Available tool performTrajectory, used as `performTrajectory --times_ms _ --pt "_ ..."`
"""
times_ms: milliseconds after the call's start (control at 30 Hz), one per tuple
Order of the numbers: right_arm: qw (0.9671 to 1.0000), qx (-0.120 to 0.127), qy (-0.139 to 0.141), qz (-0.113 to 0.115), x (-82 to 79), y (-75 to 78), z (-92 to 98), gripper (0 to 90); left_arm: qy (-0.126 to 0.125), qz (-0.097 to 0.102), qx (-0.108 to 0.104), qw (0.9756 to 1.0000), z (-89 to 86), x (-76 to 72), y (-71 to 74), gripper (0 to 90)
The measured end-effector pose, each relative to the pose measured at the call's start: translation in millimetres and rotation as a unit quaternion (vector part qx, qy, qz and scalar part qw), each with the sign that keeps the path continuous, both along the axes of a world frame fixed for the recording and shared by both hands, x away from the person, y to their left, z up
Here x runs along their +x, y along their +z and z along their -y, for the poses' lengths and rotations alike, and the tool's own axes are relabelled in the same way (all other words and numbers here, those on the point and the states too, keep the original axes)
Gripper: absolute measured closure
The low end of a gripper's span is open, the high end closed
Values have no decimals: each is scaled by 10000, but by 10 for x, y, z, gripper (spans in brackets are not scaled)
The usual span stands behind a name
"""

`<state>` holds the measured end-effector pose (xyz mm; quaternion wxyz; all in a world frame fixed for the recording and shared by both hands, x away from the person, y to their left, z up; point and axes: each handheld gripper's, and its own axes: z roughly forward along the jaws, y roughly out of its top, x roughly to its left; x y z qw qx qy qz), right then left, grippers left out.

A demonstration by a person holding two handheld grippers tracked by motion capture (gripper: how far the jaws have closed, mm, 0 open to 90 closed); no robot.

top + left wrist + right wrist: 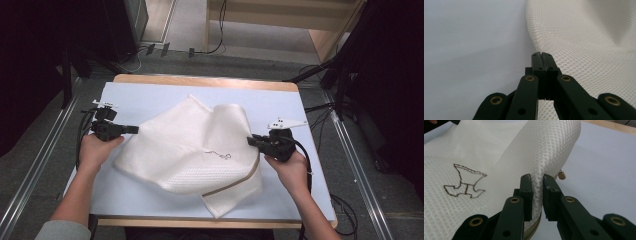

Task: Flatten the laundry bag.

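left gripper (541,55): jaws pinched on mesh bag (190,150) edge | right gripper (537,185): jaws clamping a fold between them | likely to spread it

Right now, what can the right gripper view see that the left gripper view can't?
Right gripper view: brown stitched outline on the mesh, a small tan zipper pull, the table's wooden edge, jaws clamping a fold. Left gripper view: jaws pinched together at the mesh's edge, beside bare tabletop. Both: white mesh cloth.
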<state>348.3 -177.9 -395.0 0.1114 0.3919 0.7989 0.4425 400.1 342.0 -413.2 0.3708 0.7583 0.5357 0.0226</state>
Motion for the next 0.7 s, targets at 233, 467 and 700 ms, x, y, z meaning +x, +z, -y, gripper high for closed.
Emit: performTrajectory --times_ms 233,467,700 --pt "9999 -14 -17 127 180 29 -254 748 382 13 166 9991 -237 -34 -7 900" --pt "9995 223 85 186 248 131 -377 618 674 35 137 9976 -513 -96 -11 900" --pt "9994 258 -9 218 223 174 -243 625 1026 27 125 9946 -777 -202 -17 900"
